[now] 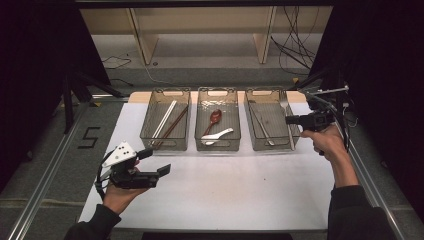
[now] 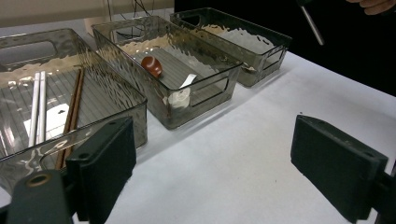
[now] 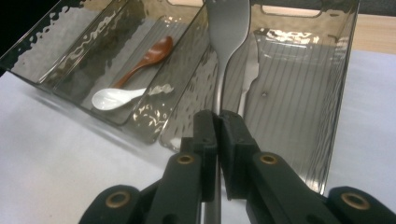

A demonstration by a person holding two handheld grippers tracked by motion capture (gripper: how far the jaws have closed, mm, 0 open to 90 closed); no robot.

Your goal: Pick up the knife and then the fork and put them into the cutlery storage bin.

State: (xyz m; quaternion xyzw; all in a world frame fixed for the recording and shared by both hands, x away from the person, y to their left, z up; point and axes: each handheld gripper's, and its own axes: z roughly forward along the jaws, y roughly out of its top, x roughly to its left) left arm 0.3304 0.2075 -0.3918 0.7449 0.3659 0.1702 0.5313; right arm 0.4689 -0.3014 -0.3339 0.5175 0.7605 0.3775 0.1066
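My right gripper [image 1: 291, 120] [image 3: 218, 123] is shut on the handle of a metal fork [image 3: 228, 23], held above the right clear bin [image 1: 255, 142]. The fork's [image 1: 285, 106] tines point to the far side, and its handle end [image 2: 312, 24] hangs at the top of the left gripper view. A metal knife [image 3: 251, 70] [image 1: 262, 125] lies on that bin's floor. My left gripper [image 1: 155, 162] [image 2: 222, 172] is open with nothing between its jaws, low over the white table near the left front.
The left bin [image 1: 146, 135] [image 2: 93, 70] holds white and brown chopsticks [image 1: 167, 122]. The middle bin [image 1: 199, 142] [image 3: 140, 126] holds a red-brown spoon [image 1: 215, 117] [image 3: 149, 58] and a white spoon [image 1: 220, 135] [image 3: 114, 98]. White table surface [image 1: 225, 185] stretches in front of the bins.
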